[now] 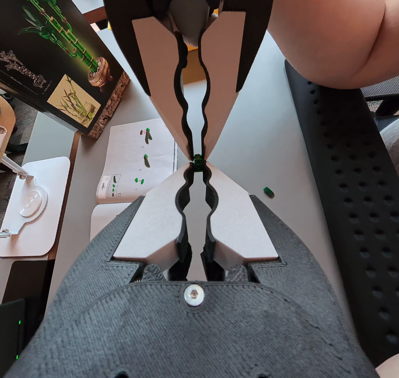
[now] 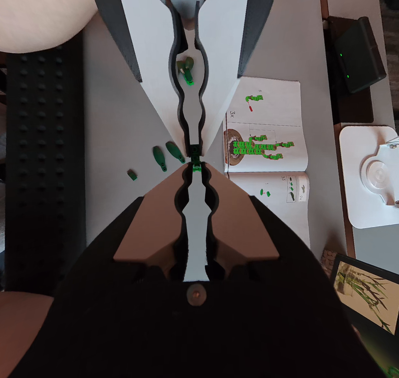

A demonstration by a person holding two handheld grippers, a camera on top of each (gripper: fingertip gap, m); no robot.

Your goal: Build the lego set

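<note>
My two grippers meet tip to tip above the grey table [image 1: 248, 130]. In the left wrist view, my left gripper [image 1: 197, 166] comes in from below and the right gripper [image 1: 197, 156] from above. Both are shut on a small green lego assembly [image 1: 198, 163] held between them. In the right wrist view, my right gripper [image 2: 196, 167] grips its bright green end [image 2: 196, 169], and the left gripper [image 2: 195, 149] grips its dark green end [image 2: 195, 150]. Two dark green leaf pieces [image 2: 159, 155] and a small green brick [image 2: 132, 174] lie on the table.
An open instruction booklet [image 2: 265, 130] lies beside the grippers. The set's box [image 1: 54, 54] stands at the table's far side. A white stand base [image 2: 371, 173], a black device with green lights [image 2: 356, 54], a black perforated panel [image 1: 345, 173] and a small green sub-assembly [image 2: 186, 69] are nearby. Left and right tips are no more than a few centimetres apart. The small green brick [image 2: 132, 174] is about 15 cm from both grippers' fingertips. Seen from the left wrist view [image 1: 269, 192] as well.
</note>
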